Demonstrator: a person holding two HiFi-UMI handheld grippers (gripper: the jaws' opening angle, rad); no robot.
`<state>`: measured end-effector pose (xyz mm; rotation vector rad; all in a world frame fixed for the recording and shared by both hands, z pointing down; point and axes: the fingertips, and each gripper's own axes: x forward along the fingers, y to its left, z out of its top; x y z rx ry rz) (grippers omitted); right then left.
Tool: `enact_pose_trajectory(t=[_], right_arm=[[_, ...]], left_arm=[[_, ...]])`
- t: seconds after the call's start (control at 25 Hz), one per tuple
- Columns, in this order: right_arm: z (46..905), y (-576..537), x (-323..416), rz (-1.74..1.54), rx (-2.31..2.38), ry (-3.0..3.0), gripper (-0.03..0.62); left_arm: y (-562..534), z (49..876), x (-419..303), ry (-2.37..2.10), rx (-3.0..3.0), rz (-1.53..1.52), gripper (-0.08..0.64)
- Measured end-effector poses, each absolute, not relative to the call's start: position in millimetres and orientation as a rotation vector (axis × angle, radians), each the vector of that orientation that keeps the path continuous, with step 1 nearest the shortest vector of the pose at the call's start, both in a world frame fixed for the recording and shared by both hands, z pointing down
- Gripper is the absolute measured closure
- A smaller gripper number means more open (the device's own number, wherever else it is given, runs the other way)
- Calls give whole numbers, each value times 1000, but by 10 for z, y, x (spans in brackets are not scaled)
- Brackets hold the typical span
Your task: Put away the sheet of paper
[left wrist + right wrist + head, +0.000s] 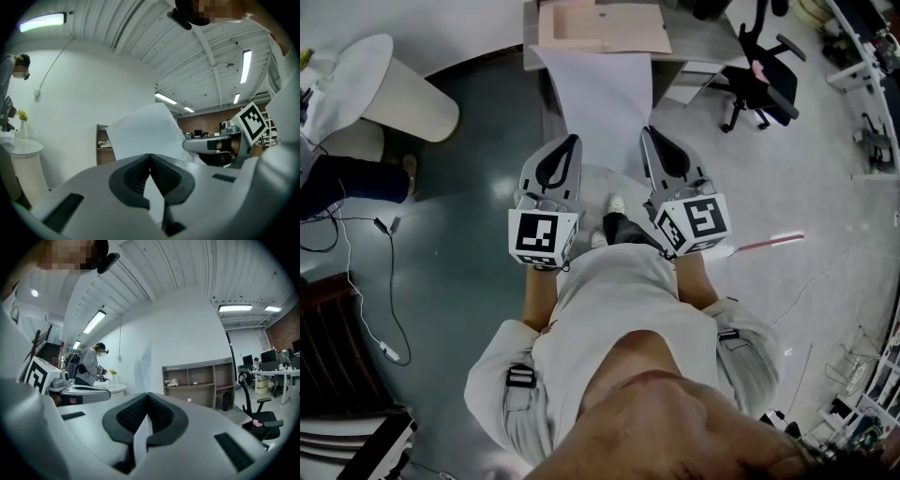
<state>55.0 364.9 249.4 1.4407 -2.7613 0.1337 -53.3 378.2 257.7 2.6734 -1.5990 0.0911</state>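
- Right under the head camera is the person's pale shirt [619, 309], with both arms reaching forward.
- My left gripper [572, 141] has its two jaws pressed shut on a big white sheet of paper [602, 94].
- My right gripper [648, 133] pinches the same sheet, near its other side edge.
- The paper hangs in the air between the two grippers and stretches away from them toward a grey desk [531, 33].
- I cannot tell if its far end touches the desk.
- A flat tan cardboard box [605, 26] lies on that desk.
- In the left gripper view the sheet stands up tall above the closed jaws.
- In the right gripper view I see only its thin edge, tucked between the black ribbed pads [133, 416].
- A black office chair [759, 80] stands to the right of the desk.
- A white round stand [394, 89] sits off to the left on the dark floor.
- Far off, a person in a grey top [89, 364] stands near a brown wooden shelf [197, 380].
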Motion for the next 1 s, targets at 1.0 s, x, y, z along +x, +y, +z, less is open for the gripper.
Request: enact_pose_trajectory(t=[1.0], right_arm=[[2482, 2275, 932, 176, 1258, -2903, 573]], left_arm=[[2525, 2554, -56, -1765, 2578, 175, 543]])
